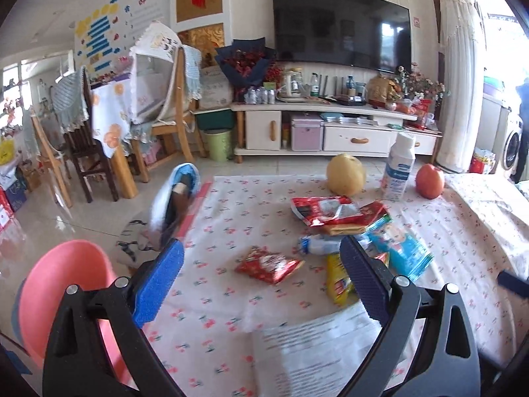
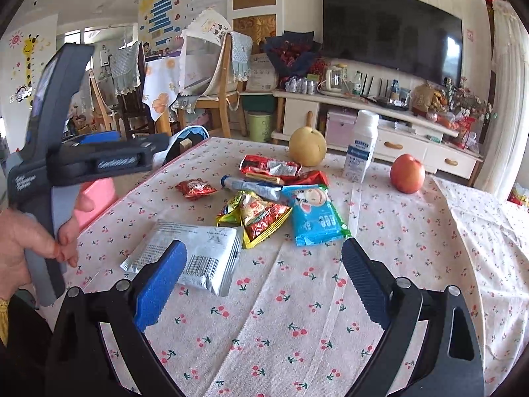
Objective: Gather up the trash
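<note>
I hold both grippers over the cherry-print cloth of the surface (image 2: 297, 297), and neither has anything in it. My left gripper (image 1: 261, 274) has its jaws spread wide, hanging above the near left part of the cloth; my right gripper (image 2: 261, 273) is likewise spread wide, empty, nearer the middle.

The trash lies in a loose heap at the centre. Closest to my right gripper is a silver-white foil packet (image 2: 195, 258) with a barcode, lying flat, its near edge partly behind my left blue pad. Beyond it are a yellow-and-red snack wrapper (image 2: 261, 218), a blue wrapper (image 2: 314, 218) with a cartoon face just beside it, a small red packet (image 2: 196, 188) lying apart to the left, a crumpled blue-white wrapper (image 2: 251, 186), and a red wrapper (image 2: 269, 167) at the back of the heap.

Behind the heap stand a yellow pear (image 2: 307, 145), a white bottle (image 2: 362, 145) upright, and a red apple (image 2: 407, 173), each apart from the others.

My left hand (image 2: 29, 241) grips its handle at the left edge of the right wrist view. A pink bin (image 1: 62, 294) sits beside the surface, below its left edge.
</note>
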Available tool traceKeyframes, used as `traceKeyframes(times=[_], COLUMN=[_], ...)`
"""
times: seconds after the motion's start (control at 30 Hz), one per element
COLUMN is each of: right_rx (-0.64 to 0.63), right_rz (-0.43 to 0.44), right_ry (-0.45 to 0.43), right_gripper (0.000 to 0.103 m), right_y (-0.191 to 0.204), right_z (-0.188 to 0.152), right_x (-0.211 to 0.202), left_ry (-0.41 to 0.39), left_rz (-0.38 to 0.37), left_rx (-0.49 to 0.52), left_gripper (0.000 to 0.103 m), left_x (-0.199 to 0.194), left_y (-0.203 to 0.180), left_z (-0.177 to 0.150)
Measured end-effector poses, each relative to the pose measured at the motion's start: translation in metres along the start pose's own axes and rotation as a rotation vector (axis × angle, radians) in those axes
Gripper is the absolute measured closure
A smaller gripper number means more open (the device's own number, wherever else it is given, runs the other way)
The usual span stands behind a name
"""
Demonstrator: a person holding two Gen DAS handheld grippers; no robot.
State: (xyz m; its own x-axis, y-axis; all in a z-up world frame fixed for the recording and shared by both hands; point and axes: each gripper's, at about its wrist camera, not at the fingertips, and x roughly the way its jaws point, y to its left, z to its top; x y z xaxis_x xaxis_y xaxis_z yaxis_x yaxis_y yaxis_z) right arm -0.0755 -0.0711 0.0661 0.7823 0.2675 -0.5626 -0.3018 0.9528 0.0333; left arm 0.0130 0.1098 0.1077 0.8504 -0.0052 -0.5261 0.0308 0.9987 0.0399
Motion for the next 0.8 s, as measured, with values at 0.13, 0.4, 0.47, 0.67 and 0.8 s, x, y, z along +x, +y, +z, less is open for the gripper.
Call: traceKeyframes(times=[0.13, 0.4, 0.47, 0.67, 0.8], right_rx=[0.024, 0.126, 0.151, 0.228, 0.248], right_rz=[0.028, 0.048, 0.042, 0.040, 0.047], right_ry=[0.008, 0.033, 0.048, 0.096, 0.103], right_gripper=[0.009, 0.009, 0.009, 0.009, 0.009], right_y=[-0.007, -0.039, -0.048, -0.070, -0.076], right_z=[0.004, 0.009, 0.009, 0.005, 0.005], right_x=[0.000, 0.002, 0.004, 0.012, 0.011], left_ry=[0.052, 0.178, 0.212, 0.325, 0.368], left_rz=[-0.039, -0.021, -0.010, 0.059, 0.081], left_rx=[-0.008, -0.083, -0.098, -0.172, -0.182], left_gripper=[0.007, 0.008, 0.010, 0.033, 0.039], left_x=[0.038, 0.129, 0.149, 0.205, 0.228], left_y=[-0.022, -0.047, -0.051, -0.049, -0.051], left_z=[0.017, 0.049, 0.053, 0.060, 0.060])
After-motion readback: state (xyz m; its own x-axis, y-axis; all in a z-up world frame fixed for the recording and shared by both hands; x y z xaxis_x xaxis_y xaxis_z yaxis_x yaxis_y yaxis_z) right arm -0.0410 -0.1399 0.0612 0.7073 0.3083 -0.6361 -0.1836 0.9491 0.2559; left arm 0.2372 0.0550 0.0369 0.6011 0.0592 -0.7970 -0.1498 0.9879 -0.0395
